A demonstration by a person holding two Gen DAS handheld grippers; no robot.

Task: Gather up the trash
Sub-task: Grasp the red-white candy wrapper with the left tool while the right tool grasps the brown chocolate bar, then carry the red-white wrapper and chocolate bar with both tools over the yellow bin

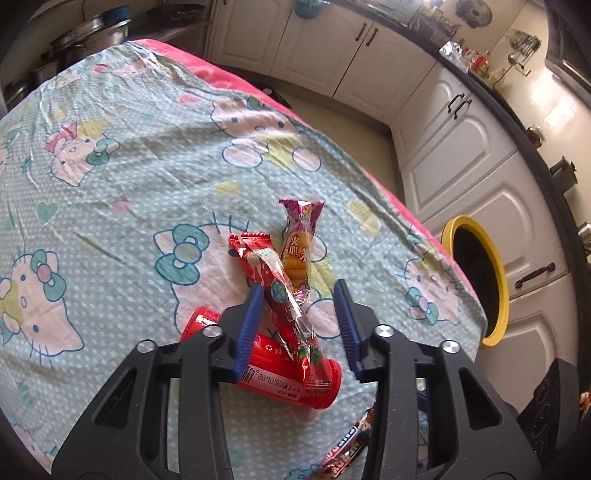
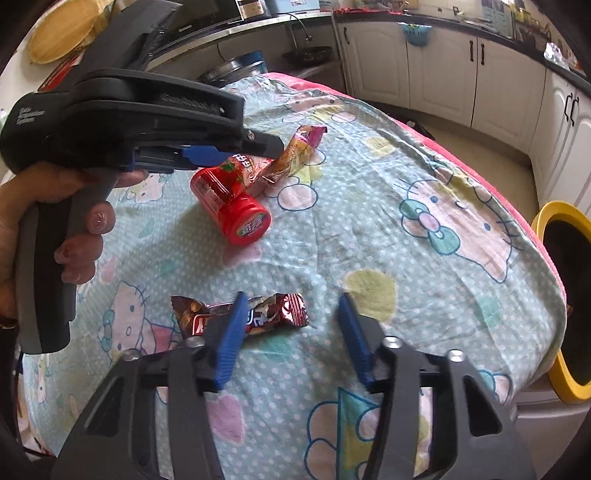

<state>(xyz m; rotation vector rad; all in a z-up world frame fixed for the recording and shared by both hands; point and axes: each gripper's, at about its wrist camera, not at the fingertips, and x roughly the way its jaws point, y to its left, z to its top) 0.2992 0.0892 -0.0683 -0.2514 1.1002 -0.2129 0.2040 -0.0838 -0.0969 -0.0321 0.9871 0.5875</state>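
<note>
A red snack wrapper (image 1: 280,291) lies across a red plastic bottle (image 1: 280,376) on the Hello Kitty cloth (image 1: 122,177). A purple and yellow wrapper (image 1: 297,243) lies just beyond them. My left gripper (image 1: 299,299) is open, its jaws on either side of the red wrapper above the bottle. In the right wrist view the left gripper (image 2: 236,147) reaches over the bottle (image 2: 229,203), red wrapper (image 2: 245,168) and purple wrapper (image 2: 295,151). A brown candy wrapper (image 2: 273,314) lies under my right gripper (image 2: 291,306), which is open with its left finger over it.
A yellow-rimmed black bin (image 1: 480,284) stands on the floor at the table's right edge, also in the right wrist view (image 2: 565,295). White kitchen cabinets (image 1: 461,155) line the far side. Pots (image 1: 88,33) stand behind the table.
</note>
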